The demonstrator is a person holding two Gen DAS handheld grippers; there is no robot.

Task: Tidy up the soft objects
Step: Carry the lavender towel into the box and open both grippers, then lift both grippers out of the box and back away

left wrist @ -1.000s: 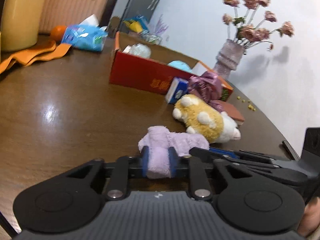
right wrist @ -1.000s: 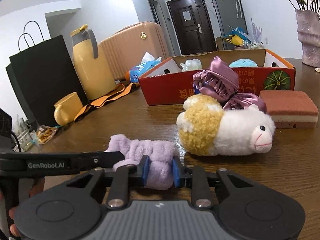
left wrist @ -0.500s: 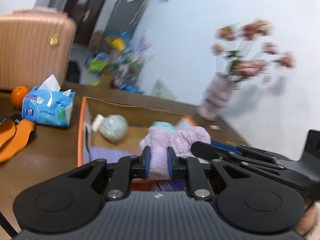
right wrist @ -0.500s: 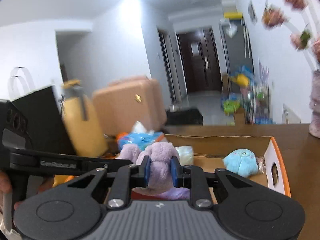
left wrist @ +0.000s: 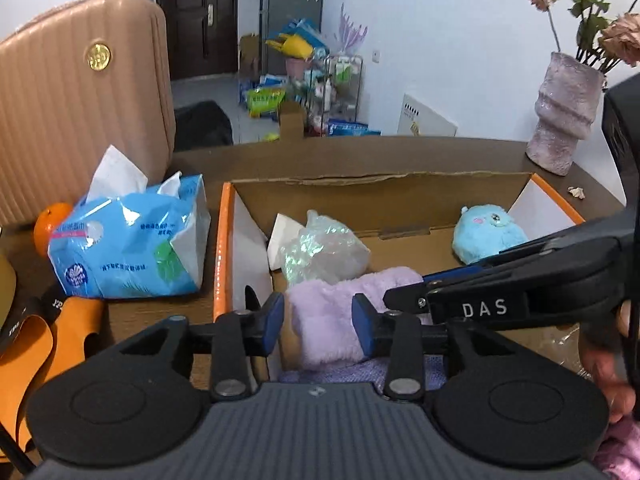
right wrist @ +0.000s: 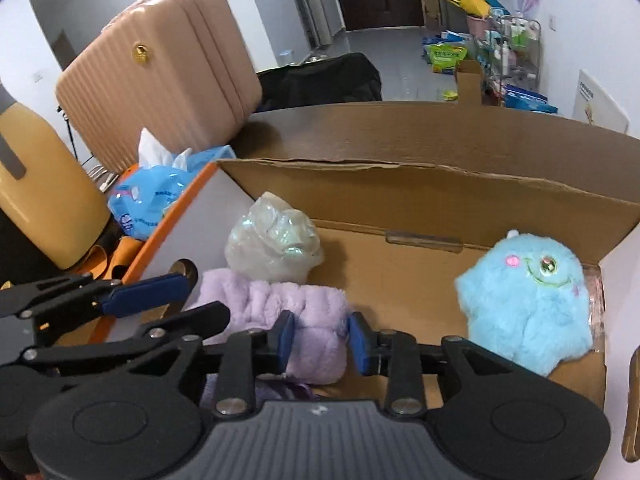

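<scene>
A fluffy purple cloth (left wrist: 332, 320) lies inside the cardboard box (left wrist: 376, 184), also in the right wrist view (right wrist: 288, 312). My left gripper (left wrist: 318, 320) is open, its fingers either side of one end of the cloth. My right gripper (right wrist: 320, 338) is open around the other end. The right gripper's fingers (left wrist: 440, 280) reach in from the right in the left wrist view. A blue plush toy (right wrist: 528, 304) and a clear plastic bag (right wrist: 272, 248) lie in the box (right wrist: 440, 184).
A blue tissue pack (left wrist: 128, 244), an orange (left wrist: 48, 224) and an orange strap (left wrist: 40, 344) lie left of the box. A pink suitcase (right wrist: 160, 72) and a yellow jug (right wrist: 44, 196) stand behind. A vase (left wrist: 568, 120) stands at the back right.
Both grippers carried the purple cloth from the table up over the box, lowered it inside, and opened, letting go of it.
</scene>
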